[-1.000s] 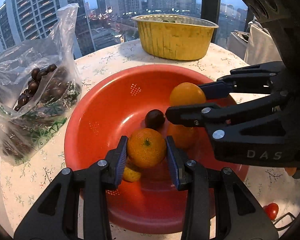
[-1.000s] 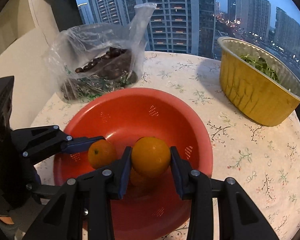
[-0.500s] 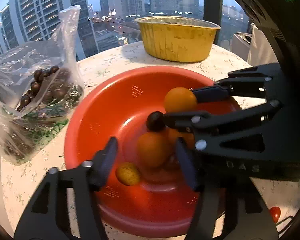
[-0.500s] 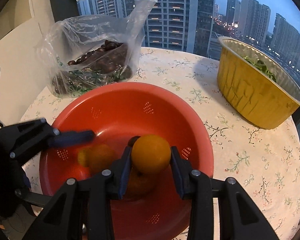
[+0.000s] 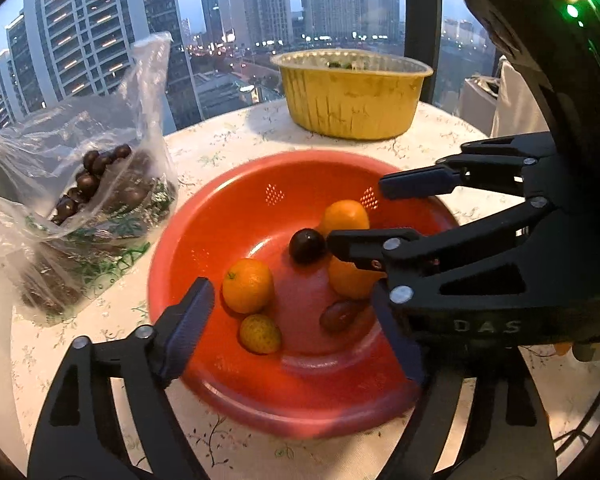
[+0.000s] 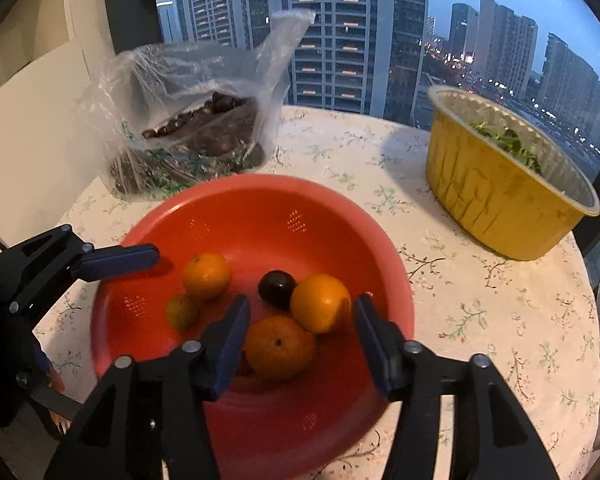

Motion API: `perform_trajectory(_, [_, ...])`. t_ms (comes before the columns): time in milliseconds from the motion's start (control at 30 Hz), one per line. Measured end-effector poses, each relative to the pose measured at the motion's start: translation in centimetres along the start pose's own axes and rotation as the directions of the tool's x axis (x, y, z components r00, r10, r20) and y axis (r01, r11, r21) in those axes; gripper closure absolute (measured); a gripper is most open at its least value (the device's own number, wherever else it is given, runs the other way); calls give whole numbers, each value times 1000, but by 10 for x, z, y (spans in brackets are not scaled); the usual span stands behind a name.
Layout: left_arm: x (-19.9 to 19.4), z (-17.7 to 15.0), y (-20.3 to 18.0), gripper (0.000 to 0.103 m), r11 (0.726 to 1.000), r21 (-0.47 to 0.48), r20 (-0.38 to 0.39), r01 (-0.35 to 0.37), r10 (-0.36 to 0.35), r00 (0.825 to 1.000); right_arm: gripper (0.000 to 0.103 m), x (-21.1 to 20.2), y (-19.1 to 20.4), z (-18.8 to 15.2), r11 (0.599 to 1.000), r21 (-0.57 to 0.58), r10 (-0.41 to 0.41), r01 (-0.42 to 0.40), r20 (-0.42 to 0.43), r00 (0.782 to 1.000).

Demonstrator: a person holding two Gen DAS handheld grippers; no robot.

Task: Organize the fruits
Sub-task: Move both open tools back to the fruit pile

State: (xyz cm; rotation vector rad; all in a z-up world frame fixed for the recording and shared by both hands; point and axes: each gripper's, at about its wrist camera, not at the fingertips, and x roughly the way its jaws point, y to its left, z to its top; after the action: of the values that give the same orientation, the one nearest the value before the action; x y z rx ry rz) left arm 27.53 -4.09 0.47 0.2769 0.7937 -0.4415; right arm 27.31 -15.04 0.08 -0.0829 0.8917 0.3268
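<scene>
A red colander bowl (image 5: 228,216) (image 6: 260,208) sits on the floral tablecloth. In it lie three oranges (image 5: 247,286) (image 6: 320,303), a dark plum (image 5: 307,245) (image 6: 277,289), a small yellow-green citrus (image 5: 260,334) (image 6: 182,312) and a reddish fruit (image 5: 338,316). My left gripper (image 5: 296,320) is open and empty above the bowl's near side. My right gripper (image 6: 302,332) is open and empty, with an orange (image 6: 279,347) between and below its fingers. The right gripper also shows in the left wrist view (image 5: 376,216).
A clear plastic bag of dark chestnuts (image 5: 88,184) (image 6: 196,128) lies left of the bowl. A yellow foil tub with greens (image 5: 352,92) (image 6: 500,192) stands behind on the right. The round table's edge is near; windows lie beyond.
Both grippers opened and let their oranges drop into the red bowl. Both have drawn back a little from the fruit.
</scene>
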Motion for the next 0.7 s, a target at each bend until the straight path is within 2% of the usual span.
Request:
perform_trajectory(33, [-6,-1,-1,12,1000,-1,12,-4,4,1000,35,-7,0,0,1000,2,3,-3,13,1000])
perform_trajectory(200, [-31,-7,-5,0,1000,-2,34,-5,5,999,22,-43,-5,-8,999,36,30,-33,96,995])
perform_trajectory(467, [-81,-37,-13,0,999,-27,118,20,-16,993,14,-95,-16,-46,991,90,85,-102,177,981])
perform_trajectory(700, [-122,-82,-45,0,998,35,131,43,-47,990,13,-136,-18,-101,977,121,147,-177,221,964])
